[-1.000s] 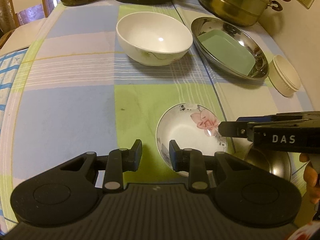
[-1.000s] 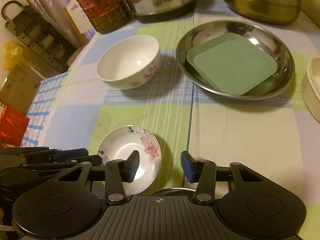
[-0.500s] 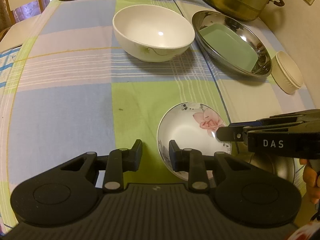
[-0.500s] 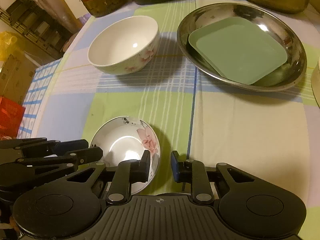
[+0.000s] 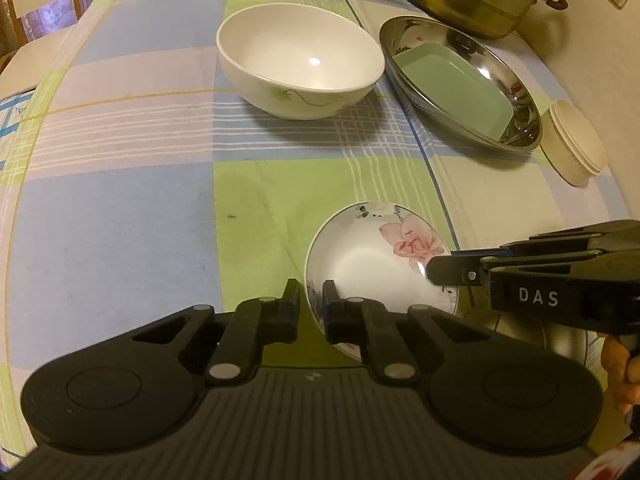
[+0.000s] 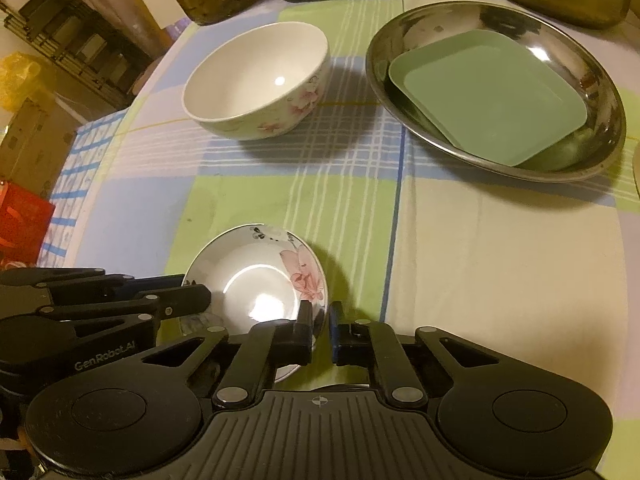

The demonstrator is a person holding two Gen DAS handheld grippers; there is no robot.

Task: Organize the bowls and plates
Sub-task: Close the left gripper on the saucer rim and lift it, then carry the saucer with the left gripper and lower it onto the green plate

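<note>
Two grippers: both sit at the small dish (image 5: 376, 264), the left gripper (image 5: 311, 312) on its near-left rim, the right gripper (image 6: 319, 334) on its near-right rim.
Left fingers: narrow, with the dish rim running between the pads; they look to be pinching it, though contact is hard to confirm.
Right fingers: narrow, straddling the dish rim, one pad over the inside and one outside; a grip seems likely.
Dish place: directly ahead of both pairs of fingers, tipped up slightly, its flower print on the side far from the left fingers.
Step in hand: judged to be seizing the dish by its rim so it can be lifted.
Next move: probably a level lift by both grippers together, then a carry forward toward the bowl (image 5: 300, 60) or the pan (image 6: 496, 88) beyond the fingertips; uneven pull could slip the glazed rim.
Bowls: one big white one, far ahead of the fingers.
Dishes: one small flowered one.
Pans: one shallow steel one, ahead and right, holding one green tray (image 6: 488, 94).
Cups: one paper cup (image 5: 576, 144), lying far right of the left fingers.
Other steel piece: part of something shiny shows under the right gripper; unclear what.
</note>
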